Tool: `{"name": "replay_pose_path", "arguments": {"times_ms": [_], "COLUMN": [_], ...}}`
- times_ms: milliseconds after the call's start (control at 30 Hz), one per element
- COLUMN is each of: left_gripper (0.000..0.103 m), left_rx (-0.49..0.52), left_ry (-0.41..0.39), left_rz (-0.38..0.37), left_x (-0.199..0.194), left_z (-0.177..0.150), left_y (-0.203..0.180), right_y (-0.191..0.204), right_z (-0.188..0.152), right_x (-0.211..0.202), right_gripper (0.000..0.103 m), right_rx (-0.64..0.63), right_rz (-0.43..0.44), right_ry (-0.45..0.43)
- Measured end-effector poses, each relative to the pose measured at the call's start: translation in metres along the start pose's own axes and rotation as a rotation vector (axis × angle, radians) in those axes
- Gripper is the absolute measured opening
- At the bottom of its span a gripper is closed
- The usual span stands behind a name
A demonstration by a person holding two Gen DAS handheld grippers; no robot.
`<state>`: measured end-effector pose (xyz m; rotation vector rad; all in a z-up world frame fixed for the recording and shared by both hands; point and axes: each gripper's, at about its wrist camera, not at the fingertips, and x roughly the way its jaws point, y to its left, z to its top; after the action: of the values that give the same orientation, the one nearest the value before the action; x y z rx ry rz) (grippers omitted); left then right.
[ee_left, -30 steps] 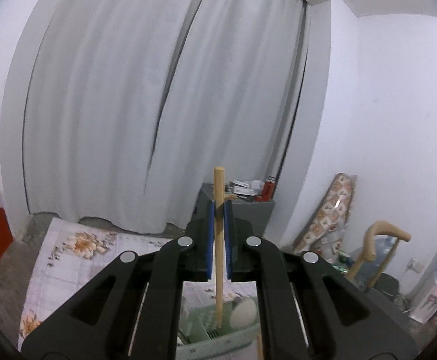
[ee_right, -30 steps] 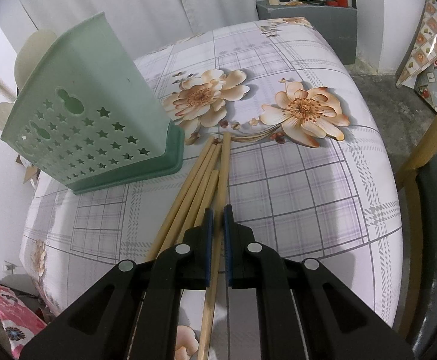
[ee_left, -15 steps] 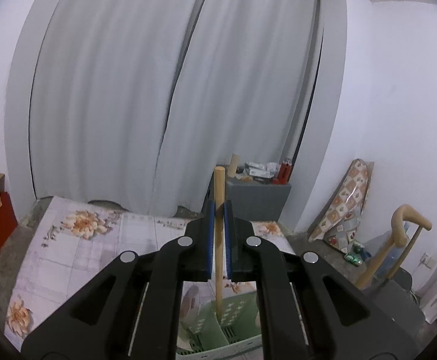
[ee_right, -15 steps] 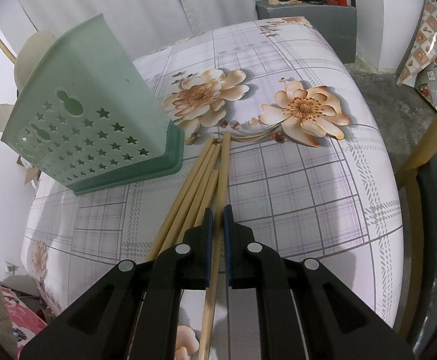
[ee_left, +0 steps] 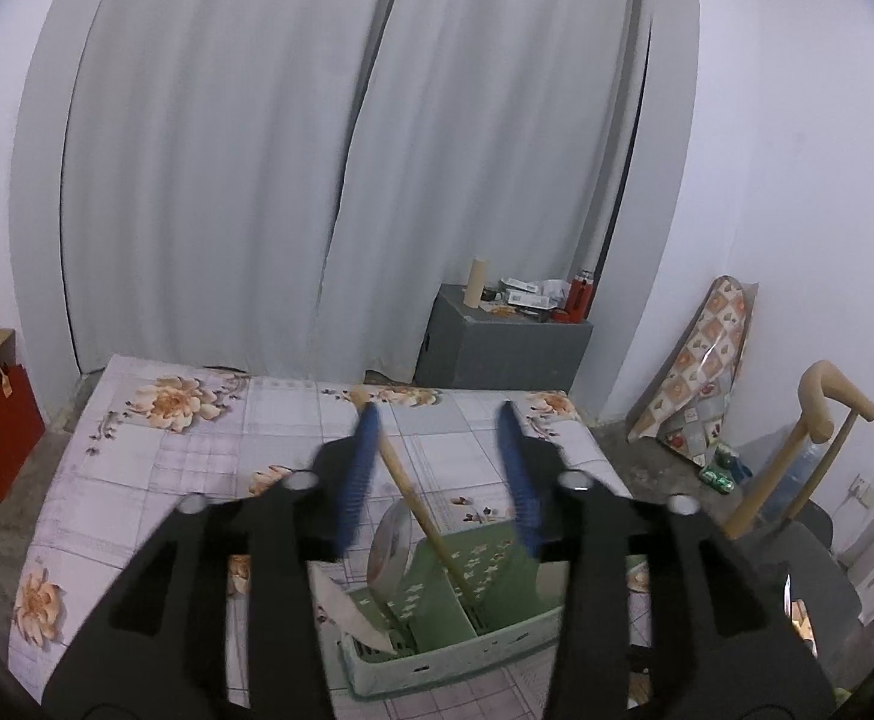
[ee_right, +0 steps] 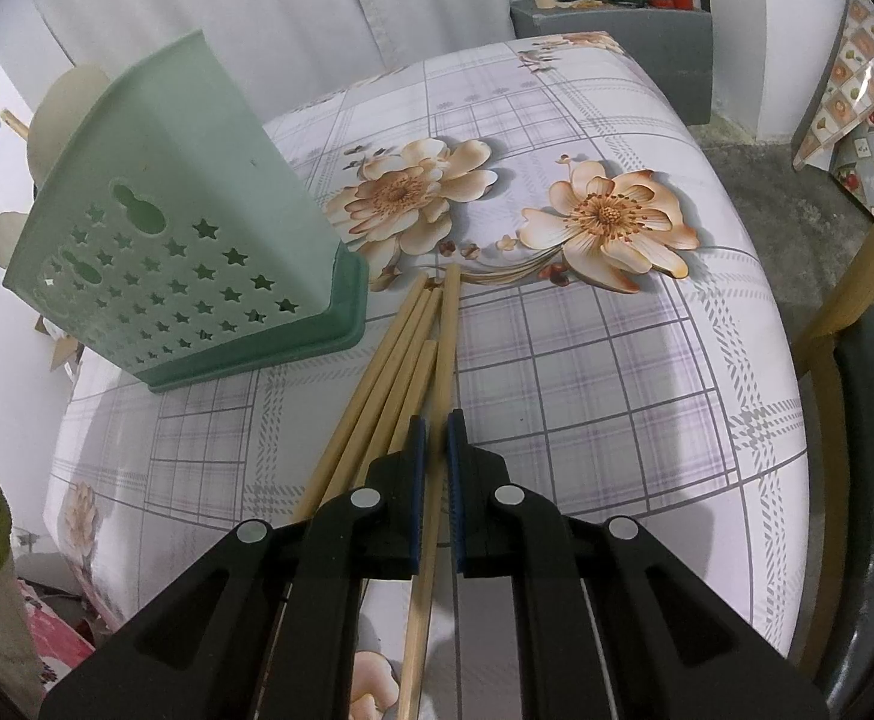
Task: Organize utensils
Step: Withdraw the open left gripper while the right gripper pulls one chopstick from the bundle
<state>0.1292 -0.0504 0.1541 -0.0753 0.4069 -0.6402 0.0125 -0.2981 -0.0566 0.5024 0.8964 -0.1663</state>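
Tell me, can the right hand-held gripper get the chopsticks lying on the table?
Probably yes. The right hand-held gripper is already shut on one chopstick, and the other chopsticks lie bare beside it on the table. The green holder stands off to the side, not blocking them.

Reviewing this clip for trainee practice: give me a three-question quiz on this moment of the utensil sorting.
1. True or false: the right gripper is shut on a chopstick.
2. The stick between the pads of the left gripper has its lower end in: A) green holder B) floor C) grey cabinet
3. How many chopsticks lie loose beside the gripped one on the table?

Key: 1 true. 2 A; the jaws are opening and the stick leans free. 3 Four.
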Motion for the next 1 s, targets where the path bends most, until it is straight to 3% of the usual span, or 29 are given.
{"name": "replay_pose_path", "arguments": {"times_ms": [200, 533, 867, 1000], "left_gripper": [0.068, 0.081, 0.081, 0.081], "left_rx": [0.030, 0.037, -0.094, -0.210], "left_ry": [-0.049, -0.086, 0.027, 0.110], "left_rz": [0.019, 0.021, 0.058, 0.067], "left_x": [-0.028, -0.076, -0.084, -0.077], "left_z": [0.002, -0.019, -0.072, -0.096], "left_y": [-0.006, -0.006, 0.025, 0.048], "right_y": [0.000, 0.002, 0.006, 0.005], "right_z": [0.000, 0.006, 0.012, 0.014], "right_x": [0.000, 0.003, 0.005, 0.005], "right_gripper": [0.007, 0.007, 0.007, 0.007], "right_rx": [-0.001, -0.017, -0.046, -0.035], "right_rz": [-0.002, -0.019, -0.060, -0.061], "right_ry": [0.001, 0.005, -0.009, -0.009]}}
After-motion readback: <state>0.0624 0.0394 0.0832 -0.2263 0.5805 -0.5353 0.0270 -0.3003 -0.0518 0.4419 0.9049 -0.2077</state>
